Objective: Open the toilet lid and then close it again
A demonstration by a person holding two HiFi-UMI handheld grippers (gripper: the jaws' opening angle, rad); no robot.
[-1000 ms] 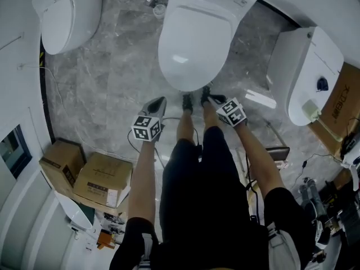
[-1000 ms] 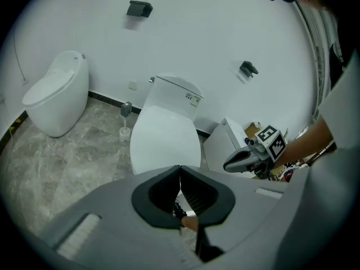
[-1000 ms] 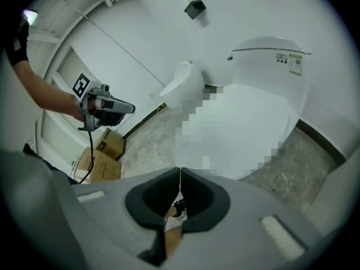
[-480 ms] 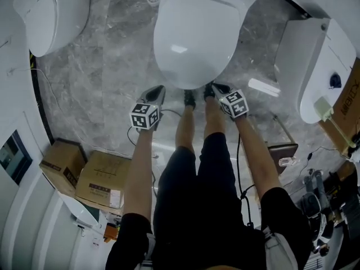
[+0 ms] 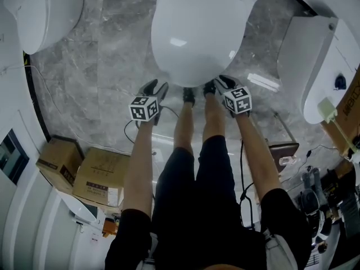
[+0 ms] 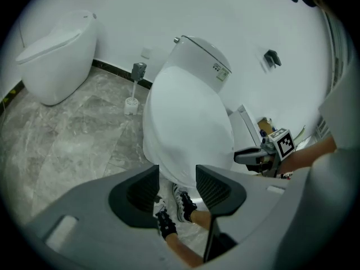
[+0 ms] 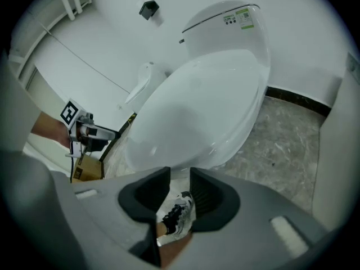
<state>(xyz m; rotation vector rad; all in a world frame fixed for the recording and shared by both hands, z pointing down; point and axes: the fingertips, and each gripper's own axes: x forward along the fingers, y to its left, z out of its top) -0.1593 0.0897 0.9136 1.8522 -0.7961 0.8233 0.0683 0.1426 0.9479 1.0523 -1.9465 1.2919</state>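
The white toilet stands at top centre with its lid down. Both grippers hang just in front of the lid's front edge, apart from it. My left gripper is at the lid's front left and my right gripper at its front right. Both pairs of jaws have just been opening and nothing is between them. In the left gripper view the gripper points at the lid, with the right gripper beside the bowl. In the right gripper view the gripper sits just under the lid's front edge.
A second toilet stands at the far left and a third at the right. Cardboard boxes lie on the marble floor at the lower left. A toilet brush stands by the wall. The person's shoes are under the bowl's front.
Both grippers have sunk toward the front edge of the toilet lid. Their jaws, shut before, now stand apart.
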